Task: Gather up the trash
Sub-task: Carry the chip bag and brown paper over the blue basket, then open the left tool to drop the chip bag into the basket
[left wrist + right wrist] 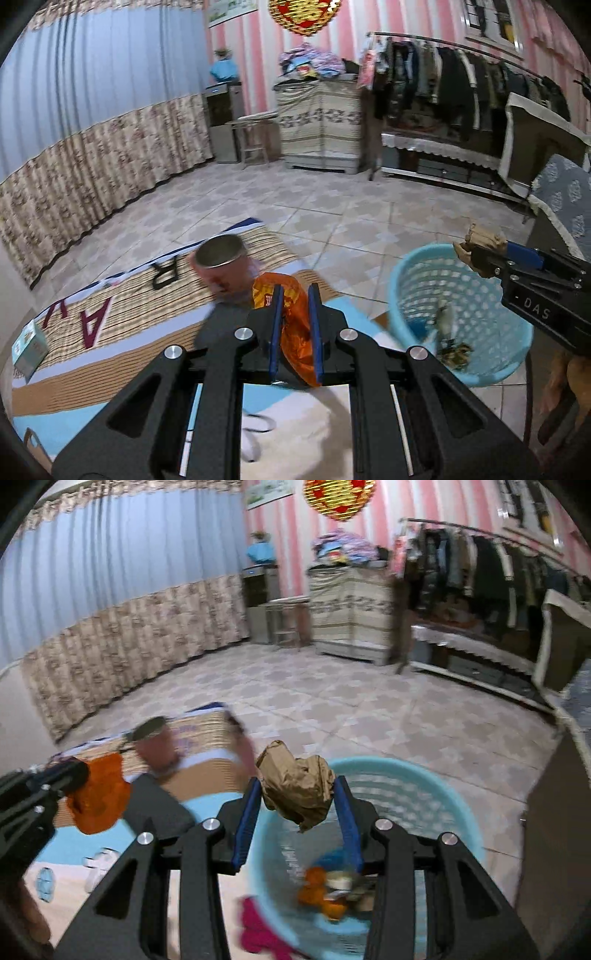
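Observation:
My left gripper [295, 291] is shut on a crumpled orange snack wrapper [295, 325] and holds it above the mat; the wrapper also shows in the right wrist view [98, 797]. My right gripper [297, 788] is shut on a crumpled brown paper ball [297, 786] and holds it over the near rim of a light blue perforated trash basket [424, 786]. In the left wrist view the right gripper [469, 254] with the paper ball [484, 240] is above the basket [417, 273]. The basket holds several pieces of trash [332, 890]. A pink open can [225, 269] lies tilted on the mat.
A striped play mat with letters [122, 295] covers the floor at left. A small box [29, 347] sits at its left edge. A pink item [258, 930] lies by the basket. Dark furniture [554, 830] stands right of the basket. Tiled floor, cabinet and clothes rack lie beyond.

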The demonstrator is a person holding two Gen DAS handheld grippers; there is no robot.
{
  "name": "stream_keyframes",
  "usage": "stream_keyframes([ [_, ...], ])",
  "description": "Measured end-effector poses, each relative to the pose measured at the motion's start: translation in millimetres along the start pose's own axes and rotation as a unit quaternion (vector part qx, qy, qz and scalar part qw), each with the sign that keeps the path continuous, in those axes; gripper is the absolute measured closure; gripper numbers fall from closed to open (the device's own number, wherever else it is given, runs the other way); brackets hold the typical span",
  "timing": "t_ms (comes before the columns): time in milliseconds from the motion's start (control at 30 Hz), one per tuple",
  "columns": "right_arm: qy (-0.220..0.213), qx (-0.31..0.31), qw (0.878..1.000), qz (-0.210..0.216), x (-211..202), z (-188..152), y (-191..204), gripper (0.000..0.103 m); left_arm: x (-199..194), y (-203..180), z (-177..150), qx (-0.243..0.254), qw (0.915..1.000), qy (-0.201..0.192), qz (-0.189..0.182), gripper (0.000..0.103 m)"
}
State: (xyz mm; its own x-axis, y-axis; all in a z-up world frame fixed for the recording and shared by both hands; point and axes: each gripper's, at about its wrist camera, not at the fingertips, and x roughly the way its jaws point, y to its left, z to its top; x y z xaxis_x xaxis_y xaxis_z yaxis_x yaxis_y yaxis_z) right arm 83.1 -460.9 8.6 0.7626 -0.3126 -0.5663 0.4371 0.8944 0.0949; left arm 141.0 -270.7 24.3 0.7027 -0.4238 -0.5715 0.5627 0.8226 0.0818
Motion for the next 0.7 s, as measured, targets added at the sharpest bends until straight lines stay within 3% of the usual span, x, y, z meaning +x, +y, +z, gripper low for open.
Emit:
stream_keyframes([
  [200, 0.008, 0.024, 0.999, -0.029, 10, -1, -42, 0.062, 9, -58, 6, 0.03, 0.9991, -0.003, -0.031, 0.091],
  [533, 0.02, 0.044, 0.997, -0.056, 24, -11, -85, 0.062, 45, -106, 9, 0.025, 0.9971, 0.008, -0.072, 0.091],
  [700, 0.023, 0.054, 0.997, -0.058, 23, -18, -88, 0.062, 49, -129, 16, 0.032, 0.9952, 0.004, -0.092, 0.091],
])
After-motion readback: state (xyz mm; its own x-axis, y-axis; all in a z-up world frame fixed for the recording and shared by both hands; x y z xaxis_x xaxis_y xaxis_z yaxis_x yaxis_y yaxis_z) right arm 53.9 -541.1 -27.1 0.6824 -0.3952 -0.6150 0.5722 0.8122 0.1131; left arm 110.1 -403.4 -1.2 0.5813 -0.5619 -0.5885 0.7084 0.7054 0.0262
